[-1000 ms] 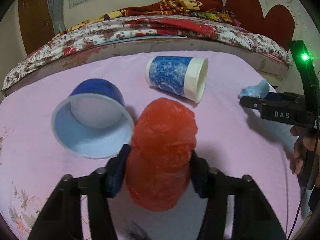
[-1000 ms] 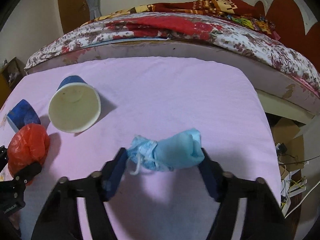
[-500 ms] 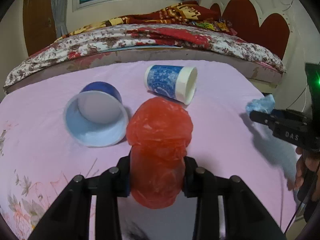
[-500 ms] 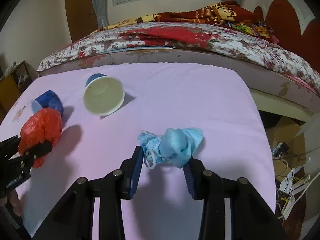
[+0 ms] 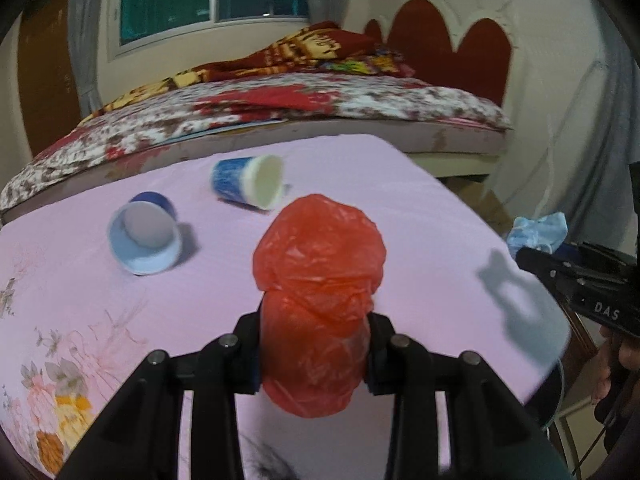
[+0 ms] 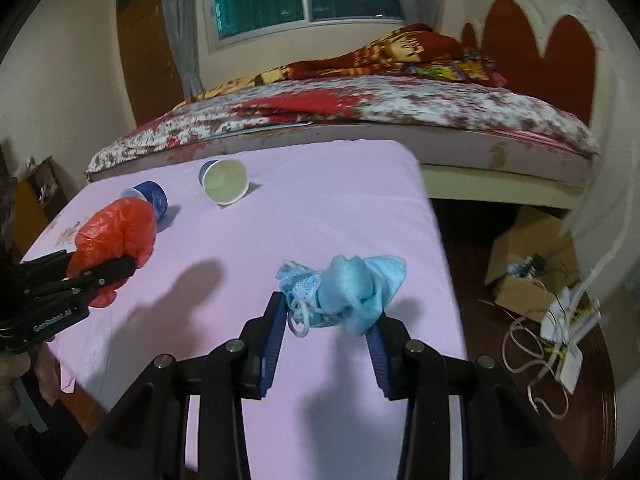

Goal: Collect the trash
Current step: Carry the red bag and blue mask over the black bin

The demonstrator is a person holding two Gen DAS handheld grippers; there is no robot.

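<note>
Tools gripped trash above the pink surface (image 6: pixel 320 208): left tool (image 5: pixel 312 354) clamped a red bag (image 5: pixel 320 280), right tool (image 6: pixel 328 328) pinched a blue mask (image 6: pixel 352 292); 2 cups (image 5: pixel 248 182) lay far off.

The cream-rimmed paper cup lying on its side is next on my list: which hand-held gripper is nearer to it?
Left. The left hand-held gripper, shut on the red bag, sits just in front of the cup; the right hand-held gripper, shut on the blue mask, is farther off to the right.
</note>
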